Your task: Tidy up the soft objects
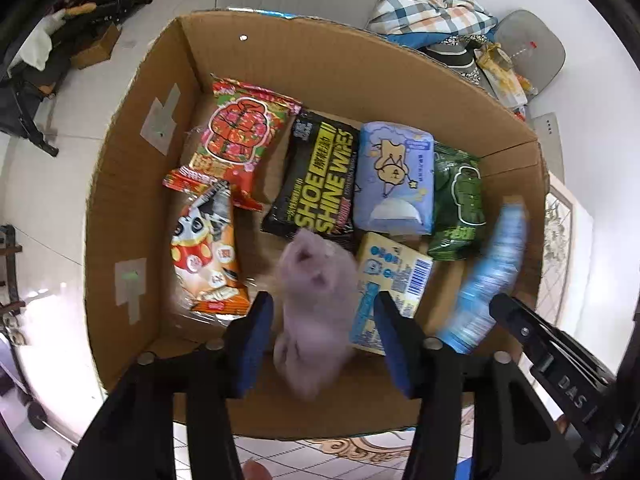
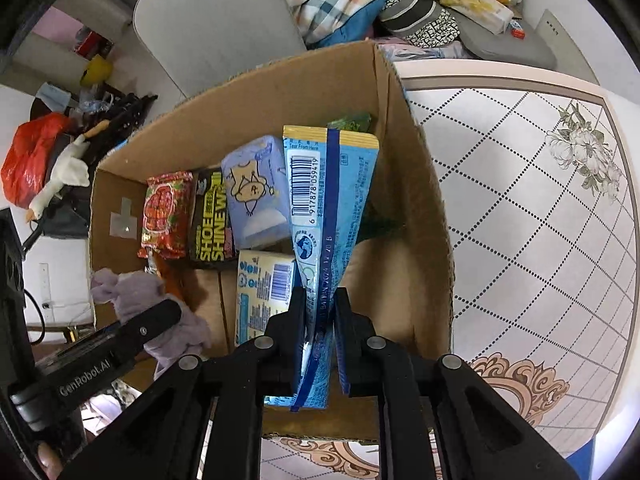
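Over cardboard box [image 1: 132, 184]: left gripper [image 1: 324, 344] released, jaws parted, blurred lilac plush [image 1: 316, 312] between, untouched, long axis 12–6. Right gripper [image 2: 320, 320] pinching blue packet [image 2: 328, 200], long axis toward 12; barcode legible in right view only, smeared in left.
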Motion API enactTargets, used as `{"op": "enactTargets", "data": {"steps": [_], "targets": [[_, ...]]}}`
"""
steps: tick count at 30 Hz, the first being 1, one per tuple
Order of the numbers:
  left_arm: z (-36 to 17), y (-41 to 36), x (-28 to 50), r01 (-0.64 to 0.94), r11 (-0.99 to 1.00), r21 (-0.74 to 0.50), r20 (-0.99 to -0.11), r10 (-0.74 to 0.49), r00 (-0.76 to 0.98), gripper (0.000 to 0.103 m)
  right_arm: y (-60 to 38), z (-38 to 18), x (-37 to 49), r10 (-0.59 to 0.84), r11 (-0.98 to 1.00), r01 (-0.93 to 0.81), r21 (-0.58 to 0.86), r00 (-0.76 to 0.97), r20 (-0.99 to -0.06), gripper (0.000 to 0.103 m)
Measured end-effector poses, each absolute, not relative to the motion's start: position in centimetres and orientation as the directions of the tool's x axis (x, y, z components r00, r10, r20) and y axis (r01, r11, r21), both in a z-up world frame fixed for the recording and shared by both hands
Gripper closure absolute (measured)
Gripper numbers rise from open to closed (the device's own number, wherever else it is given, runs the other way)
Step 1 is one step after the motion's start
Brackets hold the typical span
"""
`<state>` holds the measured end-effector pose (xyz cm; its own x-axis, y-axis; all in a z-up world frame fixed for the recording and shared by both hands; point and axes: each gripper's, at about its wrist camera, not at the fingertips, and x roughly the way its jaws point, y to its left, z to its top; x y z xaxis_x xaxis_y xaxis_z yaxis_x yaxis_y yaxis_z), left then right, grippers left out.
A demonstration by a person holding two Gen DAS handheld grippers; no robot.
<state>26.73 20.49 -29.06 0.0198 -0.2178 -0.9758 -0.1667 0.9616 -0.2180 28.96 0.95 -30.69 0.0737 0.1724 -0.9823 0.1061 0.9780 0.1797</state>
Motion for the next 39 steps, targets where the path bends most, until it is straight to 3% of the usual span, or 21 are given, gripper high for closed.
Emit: {"op": "enactTargets", "data": {"steps": [1, 3, 5, 7, 8, 10, 12, 18, 22, 24, 39], "targets": [[-28.9, 20.5, 26.7, -0.159, 0.965, -0.21, -0.978, -0.209, 0.022, 0.042, 1.0, -30.7, 28.9, 0.169, 0.979, 0.102, 0.176, 0.073, -0.983, 0.077], [-28.6, 20.6, 26.6, -0.152, 0.966, -0.208, -0.978, -0.204, 0.038, 0.036, 1.0, -30.5, 28.7, 0.173, 0.979, 0.099, 0.179, 0.067, -0.983, 0.051], [-28.2, 20.8, 26.5, -0.145, 0.97, -0.195, -0.98, -0.189, 0.054, 0.032, 1.0, -30.1, 28.5, 0.165, 0.981, 0.094, 0.172, 0.076, -0.983, 0.045], [-27.5, 21.0, 26.2, -0.136, 0.975, -0.174, -0.983, -0.164, 0.08, 0.01, 1.0, -29.8, 28.2, 0.168, 0.981, 0.085, 0.175, 0.083, -0.982, 0.045], [-27.3, 21.0, 26.1, -0.134, 0.977, -0.164, -0.984, -0.152, 0.095, 0.007, 1.1, -29.7, 28.0, 0.161, 0.983, 0.078, 0.167, 0.081, -0.984, 0.044], [-26.7, 21.2, 25.8, -0.124, 0.982, -0.141, -0.985, -0.126, 0.12, 0.006, 1.3, -29.1, 27.6, 0.135, 0.988, 0.056, 0.14, 0.094, -0.986, 0.042], [-26.1, 21.2, 25.3, -0.114, 0.987, -0.116, -0.985, -0.1, 0.138, 0.005, 1.5, -28.6, 27.1, 0.105, 0.993, 0.037, 0.11, 0.108, -0.989, 0.031], [-24.3, 20.9, 24.2, -0.091, 0.994, -0.056, -0.979, -0.037, 0.2, 0.001, 2.1, -27.4, 25.8, 0.048, 0.999, -0.013, 0.046, 0.151, -0.987, 0.009], [-23.2, 20.7, 23.3, -0.089, 0.995, -0.038, -0.973, -0.016, 0.232, 0.001, 2.1, -26.8, 25.1, 0.013, 1.0, -0.029, 0.008, 0.172, -0.985, 0.006], [-22.7, 20.6, 22.8, -0.09, 0.996, -0.028, -0.969, -0.005, 0.247, 0.001, 2.0, -26.5, 24.8, 0.001, 1.0, -0.029, -0.004, 0.183, -0.983, 0.0], [-19.0, 19.5, 19.1, -0.1, 0.995, -0.013, -0.948, 0.02, 0.319, 0.001, -0.1, -23.2, 21.5, 0.01, 1.0, -0.013, 0.007, 0.246, -0.969, 0.0]]}}
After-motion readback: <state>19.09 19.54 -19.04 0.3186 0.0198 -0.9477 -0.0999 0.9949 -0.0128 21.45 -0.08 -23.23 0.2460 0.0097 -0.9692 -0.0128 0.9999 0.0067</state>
